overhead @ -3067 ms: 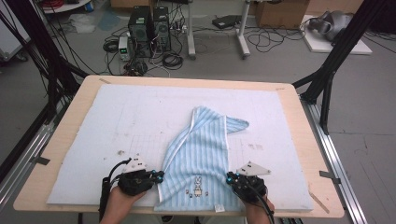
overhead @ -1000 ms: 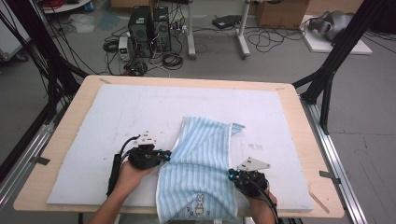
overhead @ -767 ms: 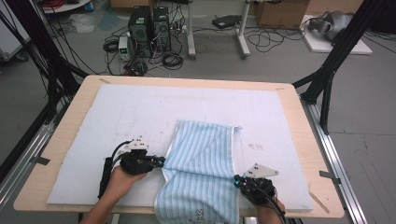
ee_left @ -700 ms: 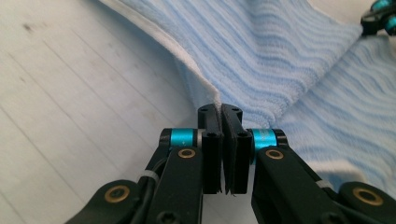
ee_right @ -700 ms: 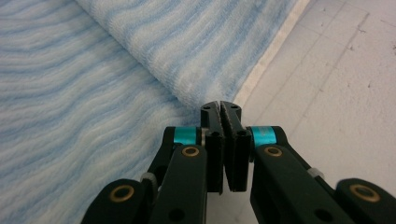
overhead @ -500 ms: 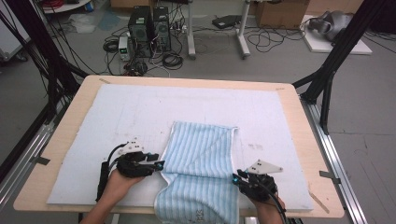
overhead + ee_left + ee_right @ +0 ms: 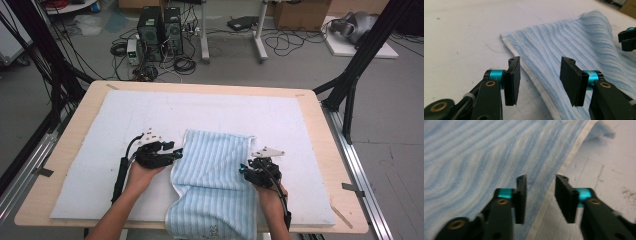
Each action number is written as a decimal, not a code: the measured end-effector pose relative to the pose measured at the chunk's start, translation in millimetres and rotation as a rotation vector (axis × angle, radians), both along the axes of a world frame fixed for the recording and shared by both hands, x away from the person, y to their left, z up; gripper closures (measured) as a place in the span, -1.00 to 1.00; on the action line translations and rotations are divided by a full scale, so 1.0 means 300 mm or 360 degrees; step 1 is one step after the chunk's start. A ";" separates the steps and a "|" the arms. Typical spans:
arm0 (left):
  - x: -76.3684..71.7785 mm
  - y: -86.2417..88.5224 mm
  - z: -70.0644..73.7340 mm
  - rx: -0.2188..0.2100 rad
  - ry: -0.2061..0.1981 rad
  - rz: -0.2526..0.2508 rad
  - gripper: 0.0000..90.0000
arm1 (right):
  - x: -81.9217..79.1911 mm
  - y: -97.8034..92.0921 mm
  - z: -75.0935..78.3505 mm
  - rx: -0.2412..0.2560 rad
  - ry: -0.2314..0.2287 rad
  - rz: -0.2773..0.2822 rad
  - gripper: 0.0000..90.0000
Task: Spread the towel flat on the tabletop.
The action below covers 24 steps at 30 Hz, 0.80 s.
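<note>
The left gripper is hovering just beside the left hem of the blue striped towel, its fingers standing apart with nothing between them — in the left gripper view the white hem is running right up through the gap. The towel is lying on the white mat that covers the bench, toward the near edge and a little right of the middle, with its near end hanging over that edge. It is folded over on itself, the upper layer resting flat and square on top of the lower one.

It looks soft, light and limp — terry cloth that would sag and drape from any hold, with nothing fragile about it. Its surface is likely grippy rather than slippery. The firmer hemmed edges and corners are probably the best places to pinch.

The right gripper is sitting at the towel's right hem, its fingers also parted and empty, straddling that edge.

No containers are on the bench.
</note>
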State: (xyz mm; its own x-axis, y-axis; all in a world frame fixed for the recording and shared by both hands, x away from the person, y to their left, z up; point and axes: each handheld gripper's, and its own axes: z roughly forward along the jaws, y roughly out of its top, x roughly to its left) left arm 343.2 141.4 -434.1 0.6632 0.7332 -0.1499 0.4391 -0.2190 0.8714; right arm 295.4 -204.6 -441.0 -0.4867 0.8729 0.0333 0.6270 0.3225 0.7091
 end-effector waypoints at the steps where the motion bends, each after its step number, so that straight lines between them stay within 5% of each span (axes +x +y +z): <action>1: 0.011 -0.011 -0.002 0.0030 0.0013 0.0005 0.13 | 0.000 0.001 -0.007 0.0012 -0.0003 -0.0005 0.68; 4: 0.045 -0.031 -0.013 0.0086 0.0046 0.0041 0.13 | -0.007 -0.013 -0.011 0.0059 0.0000 0.0008 0.93; 8: 0.080 -0.072 -0.037 0.0173 0.0077 0.0049 0.19 | -0.035 -0.035 -0.008 0.0043 -0.0001 0.0056 0.95; 11: 0.071 -0.110 -0.054 0.0323 0.0039 -0.0010 0.58 | -0.076 -0.056 -0.005 0.0047 0.0012 0.0069 0.95; 13: 0.063 -0.112 -0.046 0.0325 0.0081 -0.0039 0.89 | -0.104 -0.072 -0.002 0.0042 0.0012 0.0072 0.94; 15: 0.055 -0.103 -0.036 0.0345 0.0128 -0.0066 0.91 | -0.124 -0.087 -0.003 0.0053 0.0021 0.0069 0.94; 19: 0.025 -0.073 -0.014 0.0356 0.0265 -0.0137 0.90 | -0.140 -0.097 -0.001 0.0057 0.0042 0.0089 0.94; 21: 0.010 -0.061 -0.008 0.0363 0.0273 -0.0169 0.85 | -0.148 -0.093 0.001 0.0045 0.0047 0.0093 0.94; 24: 0.017 -0.047 0.000 0.0333 0.0230 -0.0083 0.33 | -0.147 -0.091 0.011 0.0050 0.0036 0.0097 0.89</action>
